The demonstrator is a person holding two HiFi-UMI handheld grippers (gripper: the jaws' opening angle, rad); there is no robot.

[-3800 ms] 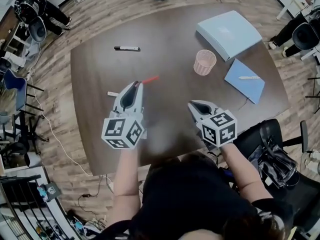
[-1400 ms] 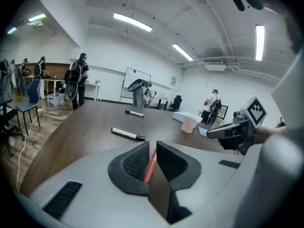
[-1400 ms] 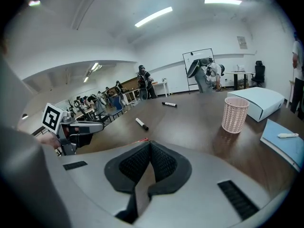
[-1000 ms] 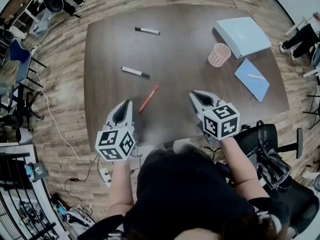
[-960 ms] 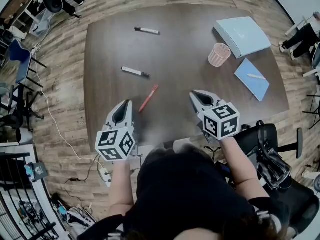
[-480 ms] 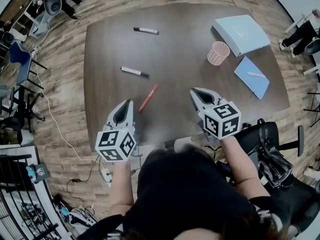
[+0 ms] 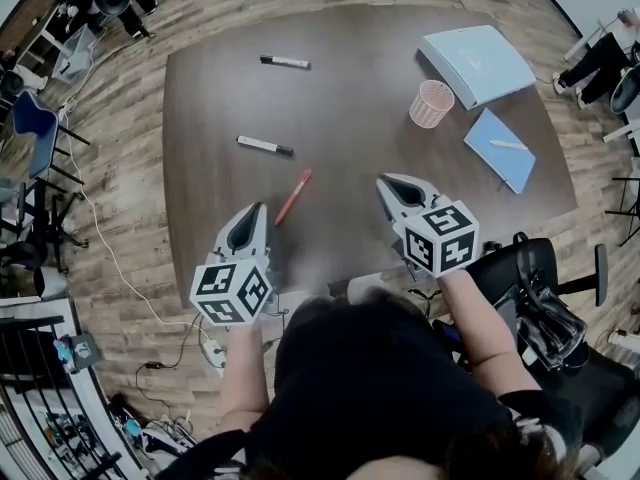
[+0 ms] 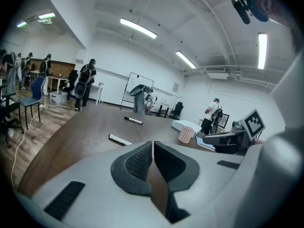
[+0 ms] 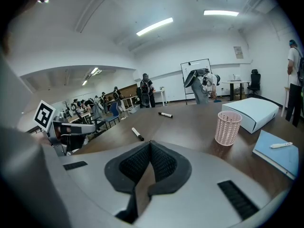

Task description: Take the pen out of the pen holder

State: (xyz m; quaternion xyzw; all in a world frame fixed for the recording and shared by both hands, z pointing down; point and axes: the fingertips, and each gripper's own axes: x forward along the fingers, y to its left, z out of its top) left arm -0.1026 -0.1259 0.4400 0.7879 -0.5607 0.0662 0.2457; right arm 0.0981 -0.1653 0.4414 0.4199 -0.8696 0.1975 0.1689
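A pink mesh pen holder [image 7: 432,103] [image 9: 227,127] [image 8: 186,134] stands upright on the brown table [image 7: 360,128], far right of centre; no pen shows in it. A red pen [image 7: 293,197] lies on the table just ahead of my left gripper [image 7: 256,208]. Two white markers with black caps lie further out, one [image 7: 264,146] [image 8: 120,140] [image 9: 137,134] at mid left and another [image 7: 284,62] [image 8: 133,120] [image 9: 165,114] near the far edge. My left gripper [image 8: 152,142] is shut with nothing in it. My right gripper [image 7: 384,181] [image 9: 149,142] is shut and empty, near the front edge.
A white box [image 7: 476,63] [image 9: 250,113] sits at the far right corner. A blue notebook [image 7: 502,149] [image 9: 279,153] with a white pen [image 7: 509,145] on it lies right of the holder. A black office chair [image 7: 535,298] stands at my right. People stand in the room beyond.
Both grippers have kept still and stayed shut over the last second. Earlier still, the left gripper had the red pen at its tip; it now lies loose on the table.
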